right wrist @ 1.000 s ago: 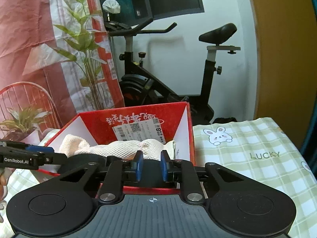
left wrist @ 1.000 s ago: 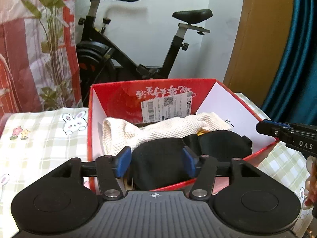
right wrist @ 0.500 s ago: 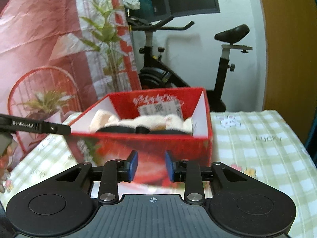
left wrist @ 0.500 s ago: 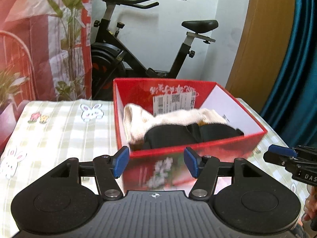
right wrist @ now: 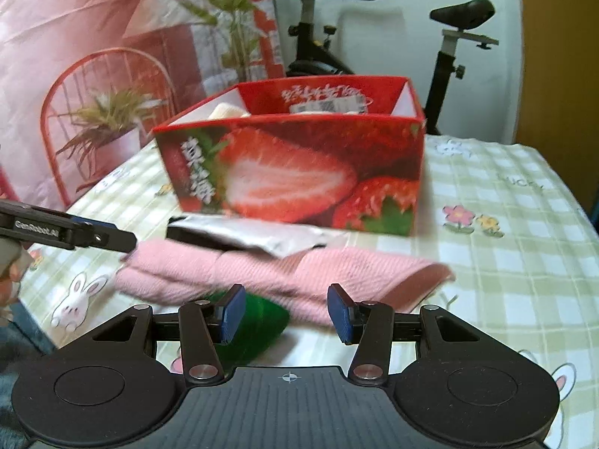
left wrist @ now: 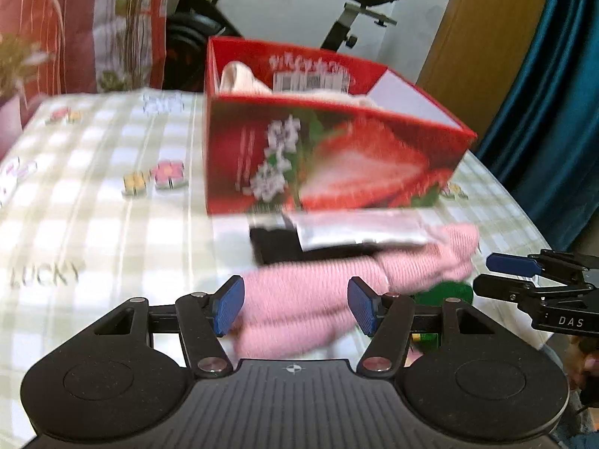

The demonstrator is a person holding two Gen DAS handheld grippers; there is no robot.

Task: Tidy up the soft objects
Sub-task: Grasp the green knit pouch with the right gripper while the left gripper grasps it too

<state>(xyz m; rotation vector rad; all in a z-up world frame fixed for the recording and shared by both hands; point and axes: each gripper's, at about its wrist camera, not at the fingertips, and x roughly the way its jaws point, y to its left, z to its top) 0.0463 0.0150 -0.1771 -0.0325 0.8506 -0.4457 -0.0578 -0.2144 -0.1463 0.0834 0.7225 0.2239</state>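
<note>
The left gripper (left wrist: 295, 308) has its blue fingers (left wrist: 229, 305) parted, nothing pressed between them; through the gap shows the near end of a pink knitted cloth (left wrist: 318, 295), lying beyond the tips rather than in them. The right gripper (right wrist: 286, 312) is spreading its fingers (right wrist: 340, 312) at this moment, and they too clasp nothing. A green object (right wrist: 254, 327), blurred and partly hidden, lies just beside the left-hand pad, and the pink cloth's long fold runs across behind the tips.

The pink knitted cloth lies stretched on the bench (right wrist: 505, 262), which wears a pale green checked cover printed with rabbits and small flowers. On its far edge rests a crumpled silver-grey packet (left wrist: 359, 230), and under that packet a black item (left wrist: 273, 247) pokes out; whether it is cloth cannot be told through the blur. Just behind these stands a red box (right wrist: 292, 176) printed with strawberries, open at the top. Inside it a cream-coloured cloth (left wrist: 239, 78) shows above the rim, next to a white shipping label on the far wall.

Each view catches the other gripper's tips at its edge, near the ends of the pink cloth. Beyond the bench stand an exercise bike (right wrist: 453, 37), a red-and-white curtain with a plant print (right wrist: 93, 37), and a potted plant (right wrist: 108, 127).
</note>
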